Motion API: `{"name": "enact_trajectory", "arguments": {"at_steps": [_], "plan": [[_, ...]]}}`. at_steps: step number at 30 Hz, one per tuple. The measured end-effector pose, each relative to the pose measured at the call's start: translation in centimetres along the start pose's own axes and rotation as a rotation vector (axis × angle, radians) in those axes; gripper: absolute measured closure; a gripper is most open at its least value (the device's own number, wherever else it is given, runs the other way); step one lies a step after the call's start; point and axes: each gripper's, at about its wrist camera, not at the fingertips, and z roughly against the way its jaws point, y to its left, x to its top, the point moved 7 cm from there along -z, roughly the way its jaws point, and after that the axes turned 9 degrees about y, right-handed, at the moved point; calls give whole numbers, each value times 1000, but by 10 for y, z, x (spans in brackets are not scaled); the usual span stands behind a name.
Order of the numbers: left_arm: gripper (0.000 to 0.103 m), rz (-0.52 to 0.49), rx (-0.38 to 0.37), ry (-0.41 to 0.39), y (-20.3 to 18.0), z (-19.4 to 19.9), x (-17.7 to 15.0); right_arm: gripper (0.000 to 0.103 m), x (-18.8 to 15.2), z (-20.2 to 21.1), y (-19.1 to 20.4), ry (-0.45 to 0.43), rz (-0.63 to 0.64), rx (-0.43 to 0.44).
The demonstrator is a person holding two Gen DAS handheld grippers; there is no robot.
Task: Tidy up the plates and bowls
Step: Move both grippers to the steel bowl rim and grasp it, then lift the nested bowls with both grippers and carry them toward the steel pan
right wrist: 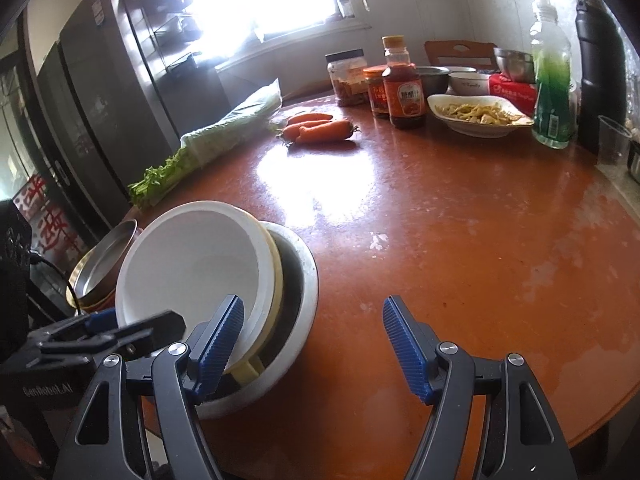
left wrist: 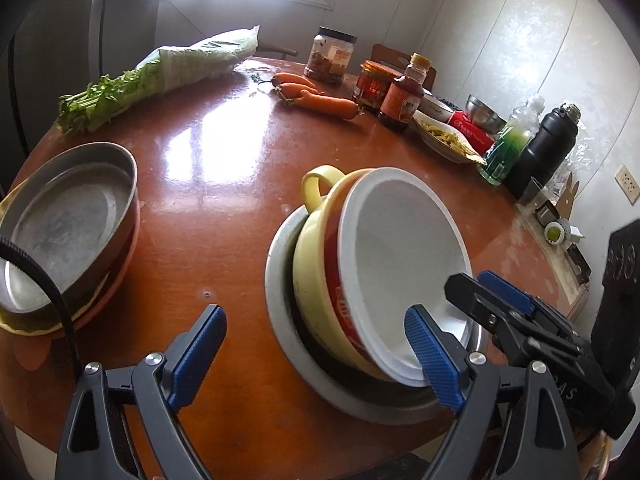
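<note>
A white bowl (left wrist: 400, 248) (right wrist: 192, 256) with a red outside leans tilted inside a yellow handled bowl (left wrist: 316, 264) (right wrist: 276, 276). Both rest in a shallow grey dish (left wrist: 280, 320) (right wrist: 304, 280) near the table's front edge. My left gripper (left wrist: 316, 360) (right wrist: 136, 320) is open. Its right finger (left wrist: 432, 360) is at the white bowl's near rim and its left finger hangs over bare table. My right gripper (right wrist: 314, 350) (left wrist: 476, 284) is open too, its left finger (right wrist: 220, 348) at the same bowl's rim. At the left, a metal pan (left wrist: 68, 220) (right wrist: 104, 256) sits on yellow and orange plates (left wrist: 24, 328).
On the round brown table (right wrist: 440, 240) lie carrots (left wrist: 320, 100) and bagged celery (left wrist: 160, 76). Jars (left wrist: 330, 56), a sauce bottle (right wrist: 402, 92), a plate of food (right wrist: 480, 116), a green bottle (right wrist: 552, 80) and a black flask (right wrist: 600, 64) crowd the far right side.
</note>
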Motion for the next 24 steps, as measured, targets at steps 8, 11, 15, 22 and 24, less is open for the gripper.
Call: {"name": "enact_trajectory", "arguments": {"at_steps": [8,11,15,22,24], "plan": [[12,16,-1,13,6,-10,1,36,8,-11,5,7,33,1],[13,18,-13,14,5,-13,1,47,11,-17,9,18,40,6],[13,16,-28,6,3,-13,1,55,12,-22,13,23,52,17],[22,4,-70,-4,-3,-14,2,67,10,-21,13,23,52,38],[29,2,-97,-1,-7,-15,2,68,9,-21,13,23,51,39]]}}
